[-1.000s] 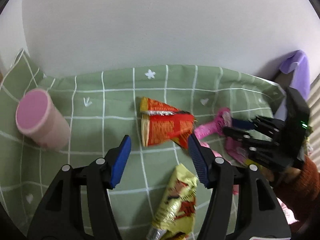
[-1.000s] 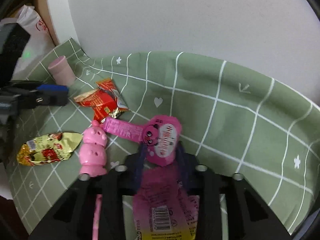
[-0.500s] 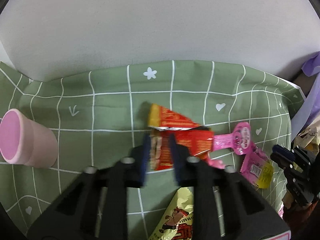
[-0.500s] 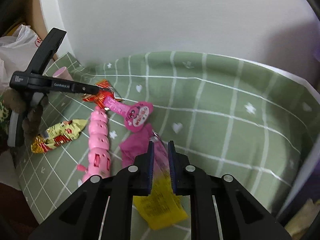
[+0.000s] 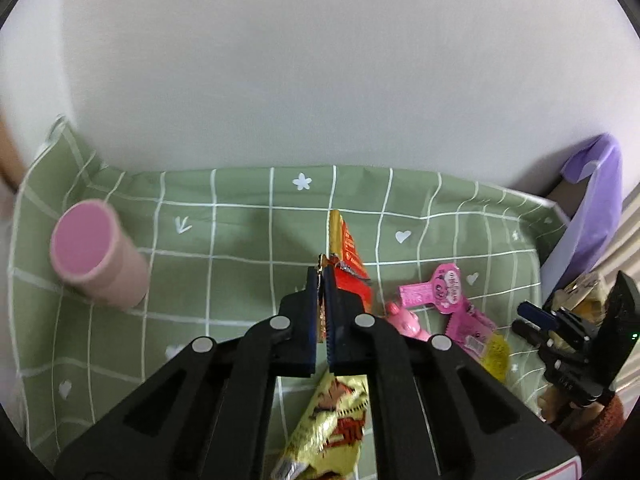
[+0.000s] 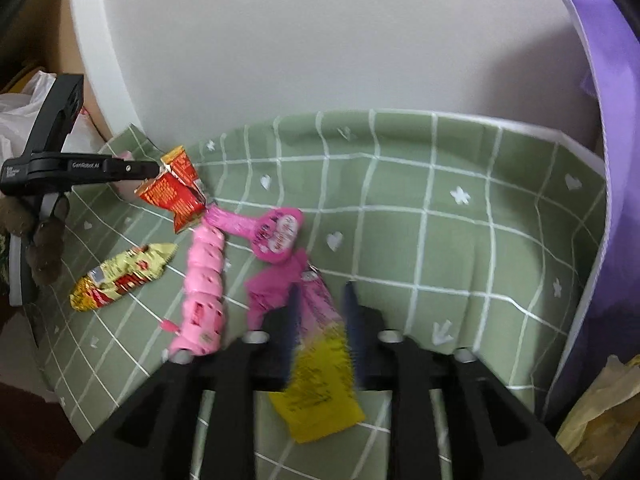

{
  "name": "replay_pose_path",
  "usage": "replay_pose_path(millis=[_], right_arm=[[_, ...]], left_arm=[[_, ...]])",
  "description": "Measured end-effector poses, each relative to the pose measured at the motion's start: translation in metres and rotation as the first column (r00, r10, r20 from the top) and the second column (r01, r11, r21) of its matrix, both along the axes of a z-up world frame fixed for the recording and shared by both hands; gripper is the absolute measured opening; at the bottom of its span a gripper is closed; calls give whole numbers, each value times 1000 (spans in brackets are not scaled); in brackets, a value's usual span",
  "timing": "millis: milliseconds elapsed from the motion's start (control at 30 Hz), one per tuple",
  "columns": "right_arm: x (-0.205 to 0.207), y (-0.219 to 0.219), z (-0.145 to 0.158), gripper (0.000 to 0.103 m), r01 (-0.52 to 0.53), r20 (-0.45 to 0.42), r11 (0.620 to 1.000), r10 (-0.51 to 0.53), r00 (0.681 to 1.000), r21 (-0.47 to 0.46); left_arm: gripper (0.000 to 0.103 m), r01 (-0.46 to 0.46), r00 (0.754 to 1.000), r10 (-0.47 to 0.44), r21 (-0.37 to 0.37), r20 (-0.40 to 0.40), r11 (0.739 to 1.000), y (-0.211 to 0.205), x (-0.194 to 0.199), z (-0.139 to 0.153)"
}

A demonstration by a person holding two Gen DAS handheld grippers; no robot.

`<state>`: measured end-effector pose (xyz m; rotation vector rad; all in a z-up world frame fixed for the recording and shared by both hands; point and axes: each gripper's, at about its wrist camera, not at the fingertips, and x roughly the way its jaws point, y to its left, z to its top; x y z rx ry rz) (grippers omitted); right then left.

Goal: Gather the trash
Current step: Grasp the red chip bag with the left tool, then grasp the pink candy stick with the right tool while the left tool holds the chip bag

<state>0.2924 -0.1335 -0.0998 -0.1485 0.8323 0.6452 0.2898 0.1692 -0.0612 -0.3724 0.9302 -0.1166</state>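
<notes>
Tablecloth: a green checked tablecloth [image 5: 240, 240] covers the table against a white wall [image 5: 320, 80].
Left gripper: the left gripper [image 5: 322, 280] has its blue pads pinched together on the edge of the red snack wrapper [image 5: 350, 264], which hangs from them just above the cloth.
Right gripper: the right gripper [image 6: 322, 312], jaws narrowly parted, straddles the pink-and-yellow packet [image 6: 320, 360] lying flat on the cloth; the view is blurred there.
Pink cup: the pink cup [image 5: 96, 256] sits at the far left.
Pink toy: the segmented pink toy [image 6: 202, 292] lies beside the packet.
Yellow wrapper: the yellow snack wrapper [image 6: 120, 276] lies near the left edge.
Pink lollipop wrapper: the pink lollipop wrapper [image 6: 276, 234] lies between red wrapper and packet.
</notes>
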Motion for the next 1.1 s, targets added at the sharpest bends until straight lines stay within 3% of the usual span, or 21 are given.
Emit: replay_pose_path(millis=[33, 100, 367, 567, 700, 833, 900, 933, 967, 1100], right_arm=[[-1, 2, 2, 55, -20, -5, 1000, 20, 1000, 21], [-3, 8, 5, 57, -60, -22, 997, 61, 998, 44], [-5, 43, 3, 57, -146, -11, 989, 146, 989, -9], [11, 69, -15, 57, -142, 50, 979, 150, 987, -145], [27, 79, -34, 57, -158, 38, 963, 170, 985, -217], [42, 81, -43, 57, -156, 9, 965, 161, 987, -210], [46, 81, -41, 49, -163, -1, 968, 166, 986, -190], [48, 82, -41, 36, -167, -15, 969, 167, 986, -183], [49, 81, -40, 31, -165, -23, 970, 163, 986, -179], [46, 73, -31, 19, -148, -26, 978, 145, 989, -150]], left_arm=[[3, -4, 1000, 4, -3, 7, 1000, 0, -1, 2], [2, -15, 999, 15, 8, 35, 1000, 4, -13, 9], [1, -43, 996, 42, 6, 74, 999, 10, -42, 21], [1, -47, 996, 47, -3, 81, 999, 16, -53, 25], [1, -40, 996, 41, -5, 84, 999, 18, -56, 28], [1, -40, 994, 41, -16, 98, 999, 22, -56, 36], [1, -38, 994, 40, -22, 102, 999, 21, -54, 39], [1, -36, 994, 38, -23, 105, 999, 21, -53, 41], [1, -35, 994, 37, -22, 107, 999, 20, -52, 42], [1, -11, 992, 15, -30, 129, 999, 13, -49, 50]])
